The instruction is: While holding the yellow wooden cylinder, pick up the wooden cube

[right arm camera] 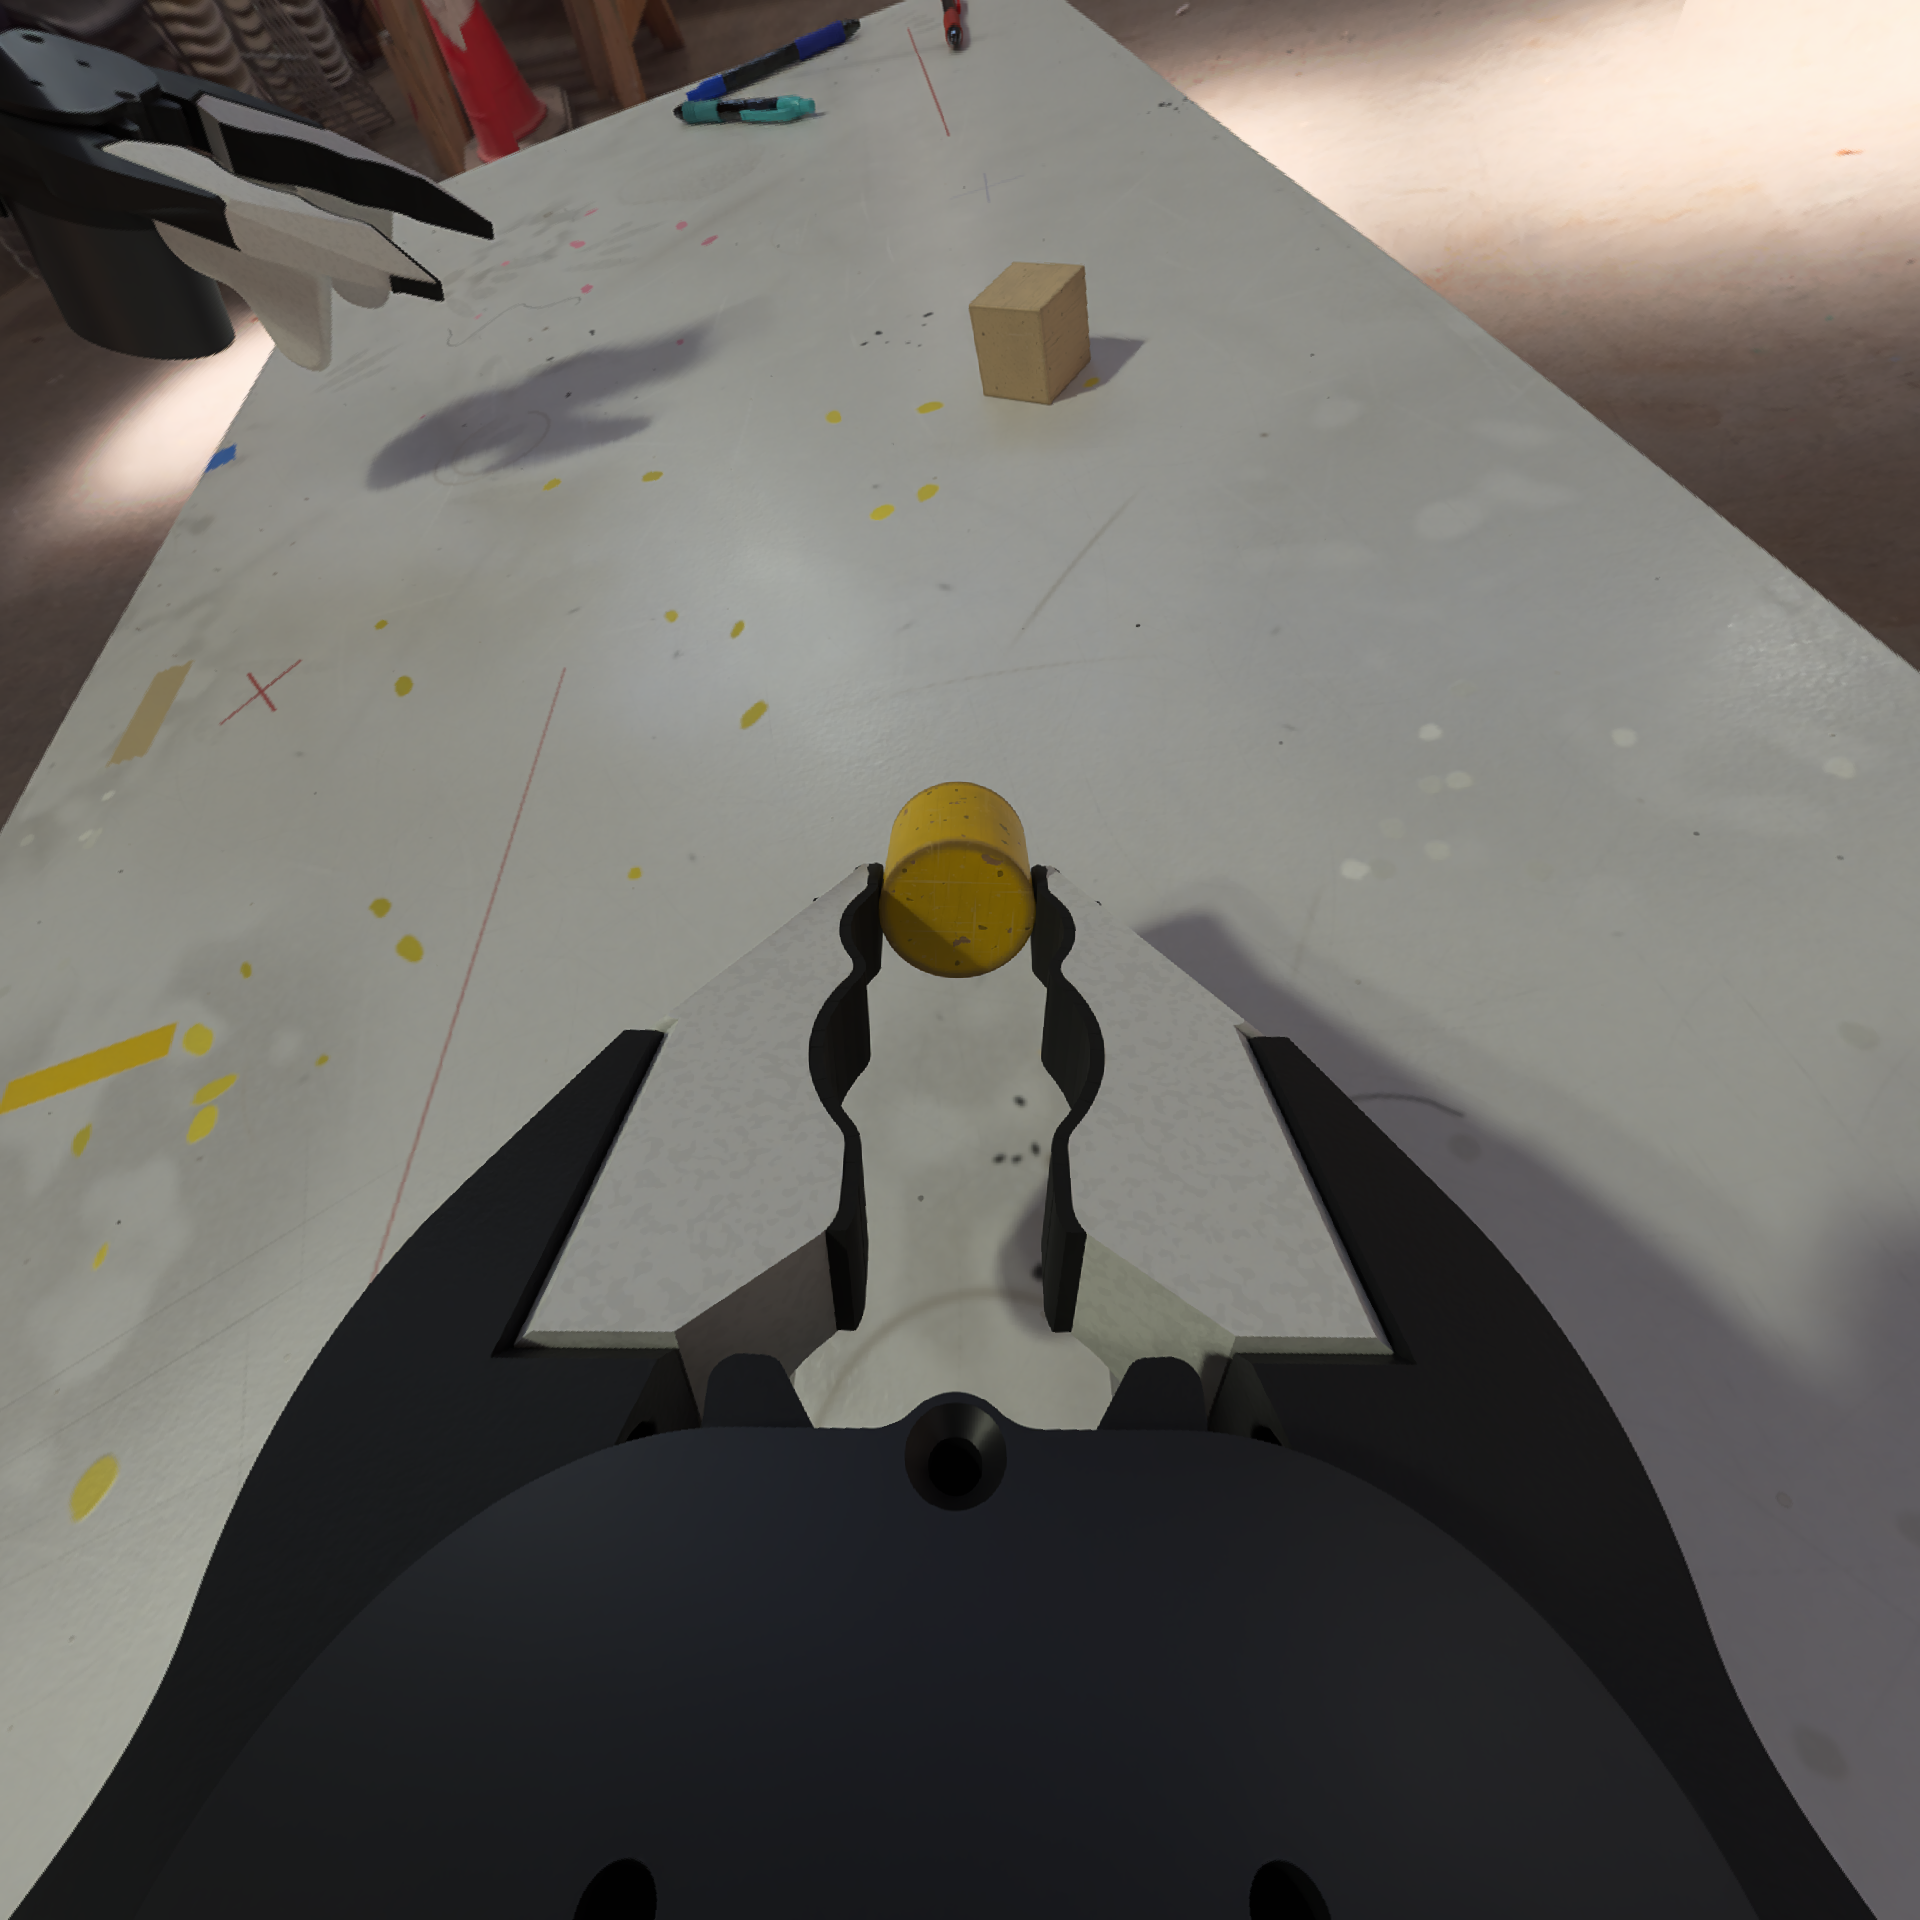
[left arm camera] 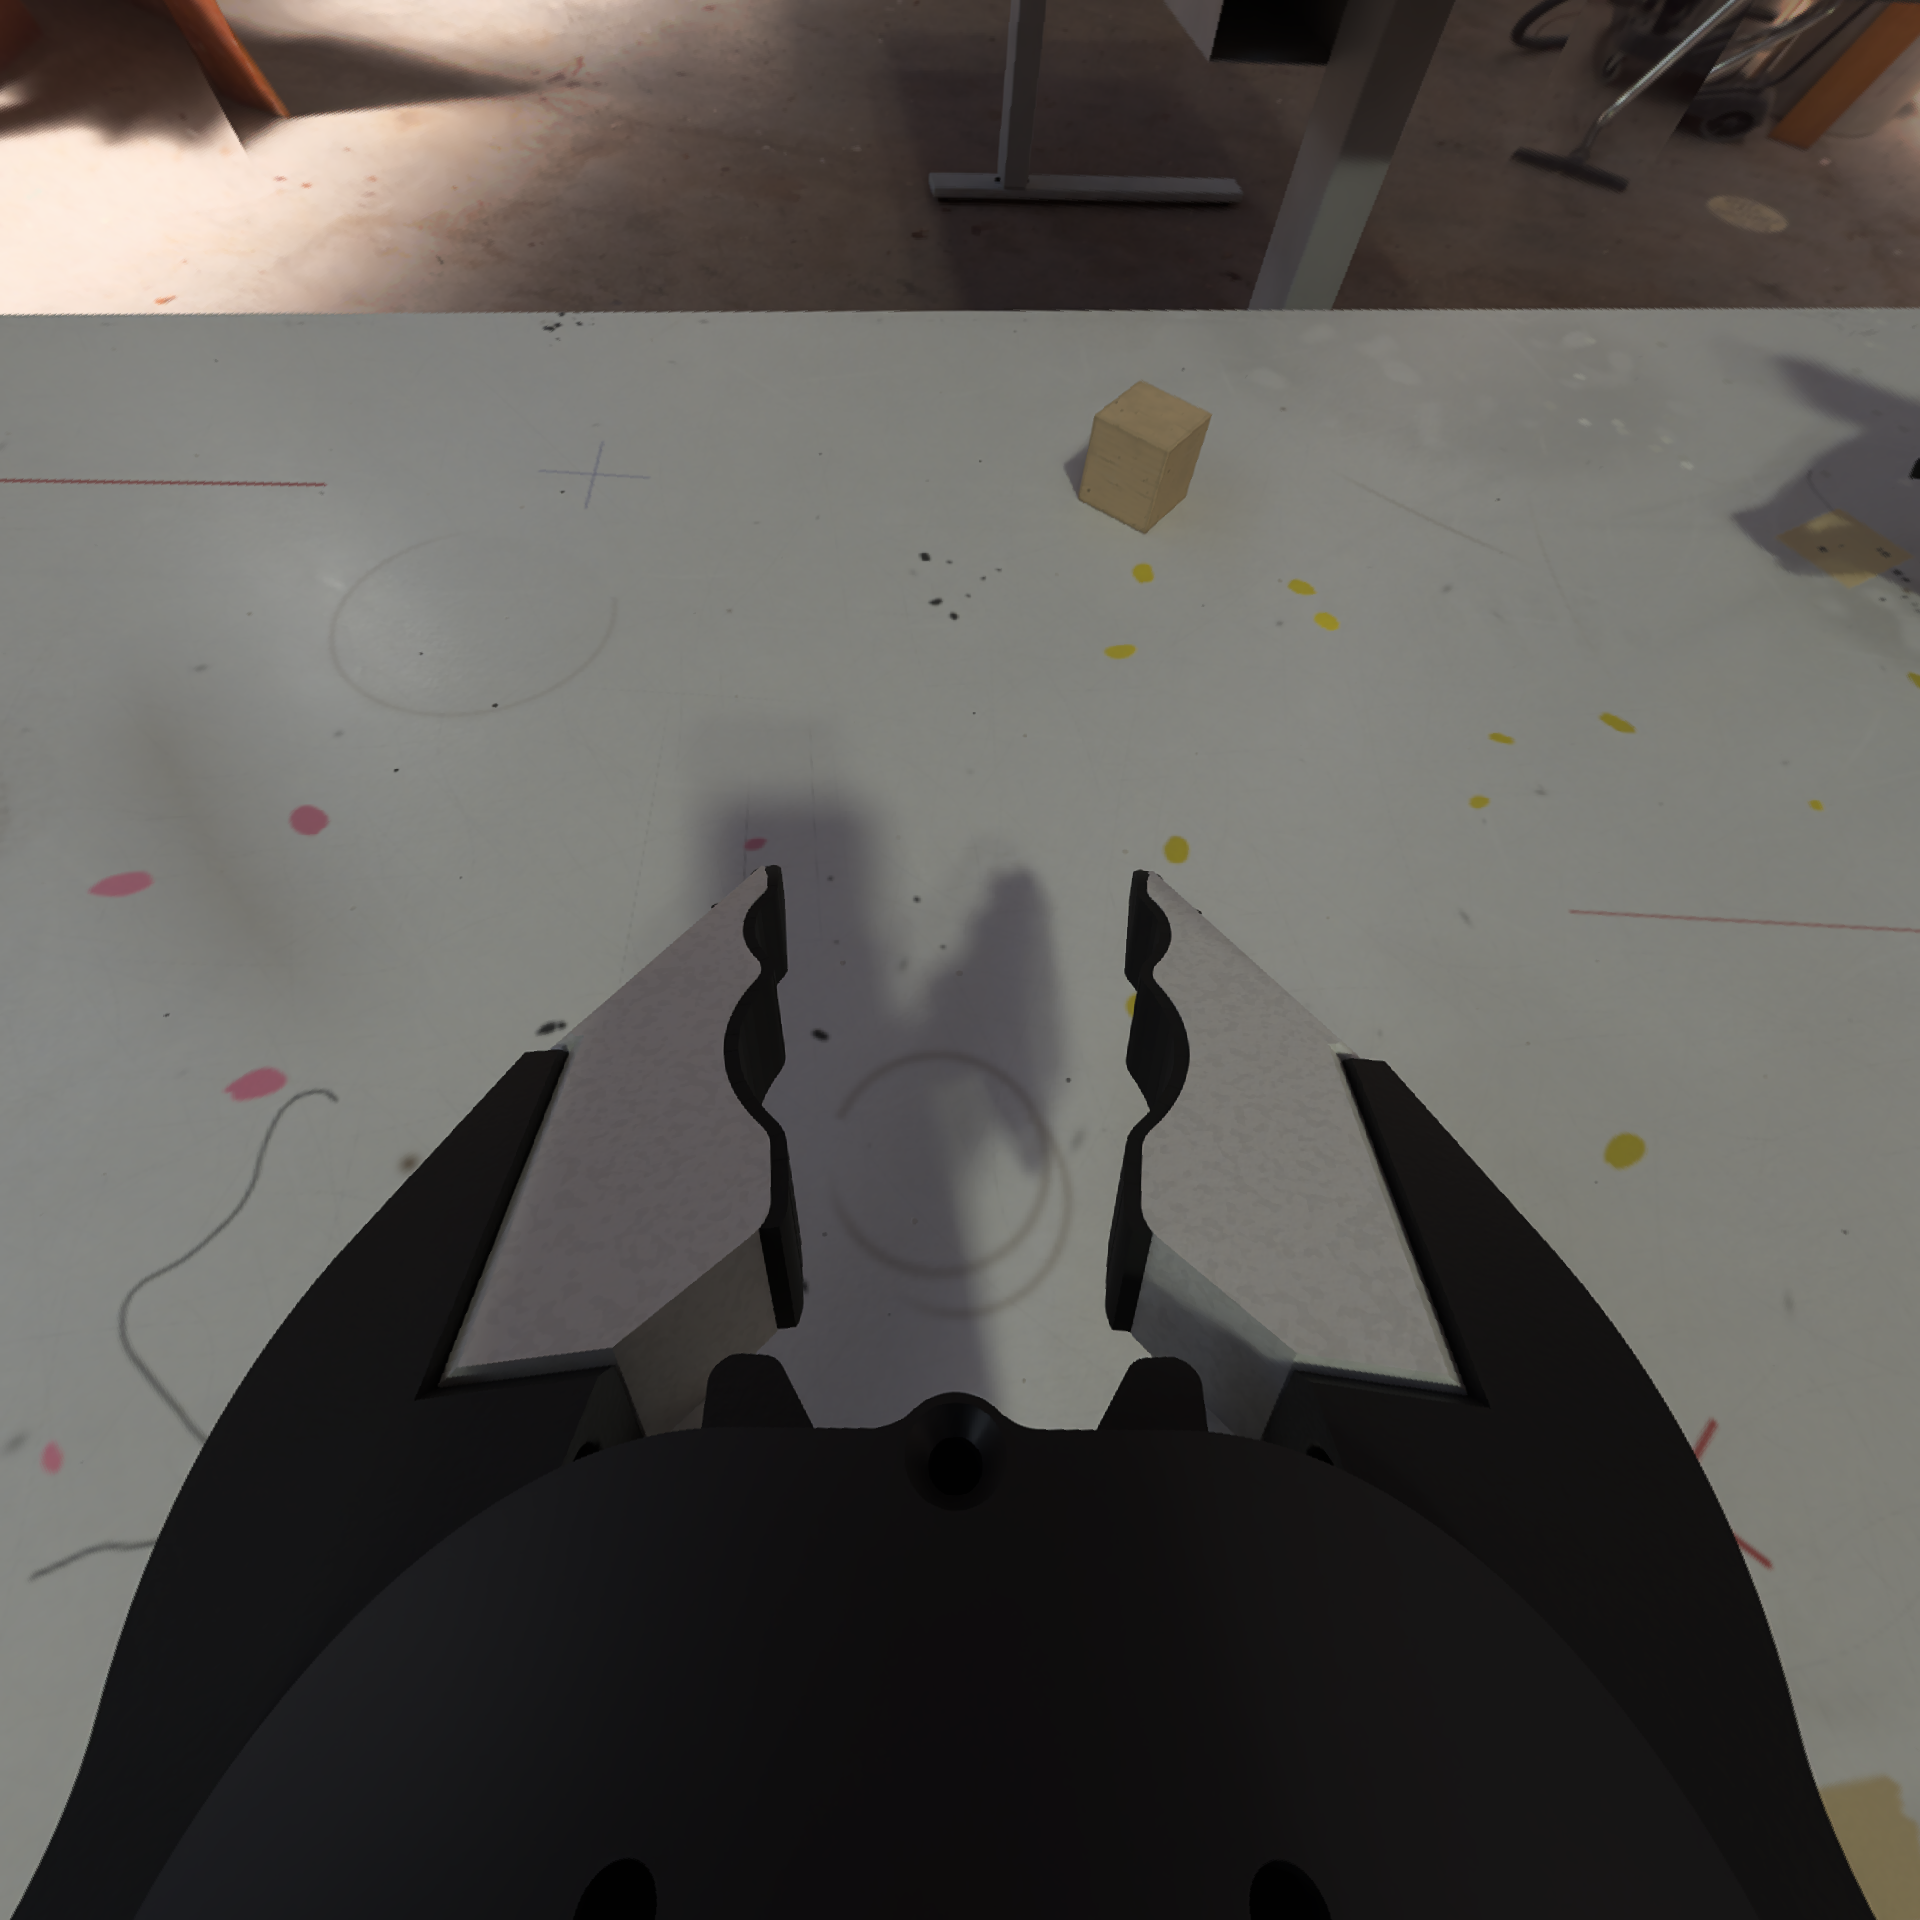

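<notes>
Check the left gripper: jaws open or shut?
Open. In its own wrist view the left gripper has jaws spread wide with bare table between them, holding nothing; the wooden cube sits untouched farther ahead.

red pen (right arm camera: 954, 23) cut off by top edge; left gripper (right arm camera: 416, 249) body cropped at left

Two wrist views, shared cube (left arm camera: 1145, 455)
</notes>
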Action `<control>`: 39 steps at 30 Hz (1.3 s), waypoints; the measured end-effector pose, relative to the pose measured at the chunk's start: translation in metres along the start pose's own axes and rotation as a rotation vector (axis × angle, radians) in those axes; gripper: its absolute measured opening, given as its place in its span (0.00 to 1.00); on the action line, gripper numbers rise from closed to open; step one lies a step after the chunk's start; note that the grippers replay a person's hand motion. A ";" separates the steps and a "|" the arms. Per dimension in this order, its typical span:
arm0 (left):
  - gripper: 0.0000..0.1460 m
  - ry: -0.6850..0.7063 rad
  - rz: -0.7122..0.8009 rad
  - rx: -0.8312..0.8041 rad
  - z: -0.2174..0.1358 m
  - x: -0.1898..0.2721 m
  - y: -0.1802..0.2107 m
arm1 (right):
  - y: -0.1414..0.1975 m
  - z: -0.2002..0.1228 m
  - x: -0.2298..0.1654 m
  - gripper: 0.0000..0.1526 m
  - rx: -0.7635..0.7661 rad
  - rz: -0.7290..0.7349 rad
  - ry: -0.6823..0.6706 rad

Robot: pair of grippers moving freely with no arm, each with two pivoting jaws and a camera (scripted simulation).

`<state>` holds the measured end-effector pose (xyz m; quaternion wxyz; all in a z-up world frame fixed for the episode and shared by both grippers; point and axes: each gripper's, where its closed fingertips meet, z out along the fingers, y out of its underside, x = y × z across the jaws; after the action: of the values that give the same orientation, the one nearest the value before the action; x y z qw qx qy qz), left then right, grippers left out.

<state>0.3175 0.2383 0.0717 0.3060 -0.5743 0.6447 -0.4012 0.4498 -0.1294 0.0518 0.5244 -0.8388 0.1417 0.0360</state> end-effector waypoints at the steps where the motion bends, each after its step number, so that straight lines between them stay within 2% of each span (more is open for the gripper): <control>1: 0.45 0.004 -0.002 0.003 0.000 0.001 -0.001 | 0.000 0.000 0.000 0.18 0.001 0.001 0.000; 3: 0.45 0.009 -0.011 0.013 0.001 0.002 -0.008 | 0.000 0.000 0.000 0.18 0.000 0.003 0.001; 6: 0.50 0.120 -0.044 -0.024 0.014 0.013 -0.041 | 0.000 0.000 0.000 0.18 -0.004 0.003 0.001; 10: 0.55 0.211 0.149 -0.215 0.063 0.036 -0.082 | 0.001 0.001 -0.001 0.18 -0.007 -0.022 0.008; 12: 0.56 0.223 0.237 -0.342 0.099 0.046 -0.089 | 0.001 0.001 -0.002 0.18 -0.011 -0.028 0.010; 16: 0.51 0.279 0.315 -0.460 0.166 0.068 -0.088 | 0.001 0.001 -0.002 0.18 -0.015 -0.029 0.010; 20: 0.43 0.323 0.403 -0.520 0.199 0.071 -0.072 | 0.001 0.001 -0.002 0.18 -0.014 -0.031 0.011; 26: 0.43 0.343 0.473 -0.570 0.223 0.067 -0.058 | 0.003 0.002 -0.002 0.18 -0.026 -0.039 0.016; 32: 0.39 0.398 0.462 -0.565 0.229 0.066 -0.057 | 0.003 0.003 -0.002 0.18 -0.028 -0.035 0.013; 34: 0.34 0.421 0.473 -0.556 0.228 0.069 -0.057 | 0.003 0.002 -0.002 0.18 -0.027 -0.032 0.010; 36: 0.25 0.438 0.489 -0.542 0.226 0.073 -0.056 | 0.003 0.002 -0.002 0.18 -0.026 -0.029 0.009; 39: 0.25 0.453 0.497 -0.533 0.224 0.075 -0.054 | 0.002 0.002 -0.002 0.18 -0.024 -0.025 0.006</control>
<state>0.5239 0.1260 0.0137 0.0850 -0.3579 0.8955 -0.2504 0.4476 -0.1281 0.0492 0.5142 -0.8469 0.1324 0.0285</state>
